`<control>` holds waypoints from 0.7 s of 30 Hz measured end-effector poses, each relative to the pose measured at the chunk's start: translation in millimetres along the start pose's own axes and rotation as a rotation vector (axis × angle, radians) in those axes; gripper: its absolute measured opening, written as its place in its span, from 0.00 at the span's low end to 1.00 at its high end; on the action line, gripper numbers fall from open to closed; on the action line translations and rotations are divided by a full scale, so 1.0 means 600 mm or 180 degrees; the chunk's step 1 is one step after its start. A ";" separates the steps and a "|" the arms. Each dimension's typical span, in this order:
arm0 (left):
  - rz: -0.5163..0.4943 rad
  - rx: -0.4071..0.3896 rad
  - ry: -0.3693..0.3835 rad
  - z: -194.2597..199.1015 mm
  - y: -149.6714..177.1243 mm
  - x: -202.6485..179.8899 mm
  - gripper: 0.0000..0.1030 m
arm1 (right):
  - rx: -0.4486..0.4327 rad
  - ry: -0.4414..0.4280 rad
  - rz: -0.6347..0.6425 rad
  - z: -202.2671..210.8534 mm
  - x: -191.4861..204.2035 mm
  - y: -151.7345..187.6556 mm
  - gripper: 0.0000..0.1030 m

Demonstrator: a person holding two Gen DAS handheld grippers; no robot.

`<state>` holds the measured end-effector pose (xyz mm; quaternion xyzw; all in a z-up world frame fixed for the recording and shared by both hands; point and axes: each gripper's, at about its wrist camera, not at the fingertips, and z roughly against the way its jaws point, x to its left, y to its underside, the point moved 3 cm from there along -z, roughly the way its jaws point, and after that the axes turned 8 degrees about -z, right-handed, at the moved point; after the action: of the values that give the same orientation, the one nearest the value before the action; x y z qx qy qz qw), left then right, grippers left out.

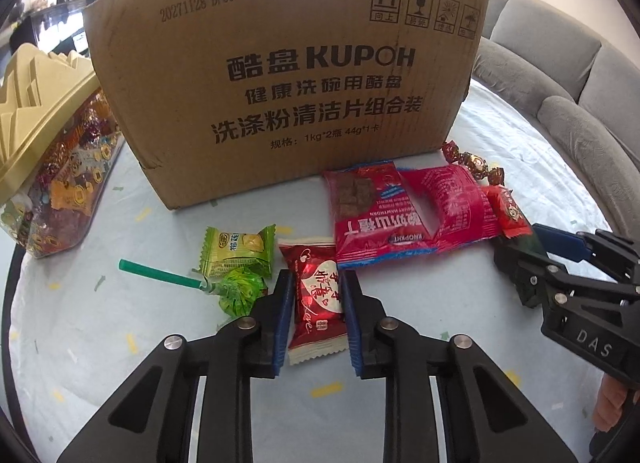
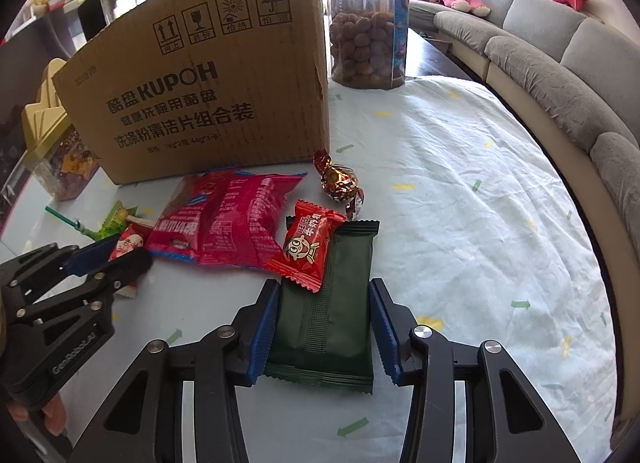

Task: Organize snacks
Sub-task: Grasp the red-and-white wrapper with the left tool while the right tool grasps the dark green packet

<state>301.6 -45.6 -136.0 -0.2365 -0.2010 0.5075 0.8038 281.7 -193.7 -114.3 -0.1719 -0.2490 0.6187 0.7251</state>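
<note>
Left wrist view shows the left gripper (image 1: 316, 313) clamped on a dark red heart sachet (image 1: 316, 299), near the cardboard box (image 1: 280, 87); lift it straight, clear of the green lollipop (image 1: 236, 291). Right gripper (image 2: 324, 323) straddles one green packet (image 2: 328, 311), pads seemingly not yet pressing; two red bags (image 2: 228, 219) lie left

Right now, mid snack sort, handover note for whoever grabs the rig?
Left gripper: shut on the dark red heart-print candy packet, still on the cloth.
Right gripper: jaws straddle the dark green flat wrapper; grip unclear.
Brown cardboard box stands behind the snacks.
Loose on the cloth: two pink-red snack bags, small red candy, green candy packet, green lollipop, foil-wrapped chocolate.
Done: nothing visibly sorted.
Left: all of it.
</note>
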 end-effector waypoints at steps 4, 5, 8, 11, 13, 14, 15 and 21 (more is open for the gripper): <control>0.0004 -0.0066 0.0018 0.021 0.005 -0.005 0.22 | 0.0010 -0.0026 0.0014 0.007 0.001 0.004 0.44; -0.0002 -0.0086 0.0007 0.028 0.006 -0.008 0.21 | 0.0016 -0.0043 0.0008 0.009 0.000 0.006 0.44; 0.0030 -0.0140 0.0037 0.048 0.008 -0.013 0.11 | 0.0027 -0.0102 -0.0029 0.020 -0.003 0.009 0.44; 0.0025 -0.0185 0.0070 0.067 0.011 -0.022 0.10 | 0.0030 -0.0151 -0.0044 0.034 -0.004 0.012 0.44; 0.0040 -0.0158 0.0070 0.068 0.015 -0.022 0.10 | 0.0036 -0.0192 -0.0048 0.042 -0.002 0.015 0.44; 0.0065 -0.0155 0.0069 0.069 0.018 -0.019 0.11 | 0.0032 -0.0188 -0.0031 0.046 0.000 0.017 0.44; 0.0062 -0.0163 0.0065 0.070 0.017 -0.019 0.12 | 0.0029 -0.0172 -0.0012 0.048 0.001 0.019 0.44; -0.0052 -0.0101 -0.0012 0.051 0.016 -0.012 0.34 | 0.0093 -0.0190 0.0054 0.052 0.017 0.039 0.44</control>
<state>274.6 -43.0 -117.8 -0.2466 -0.2125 0.4982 0.8037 246.0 -181.5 -100.0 -0.1449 -0.2600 0.6332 0.7145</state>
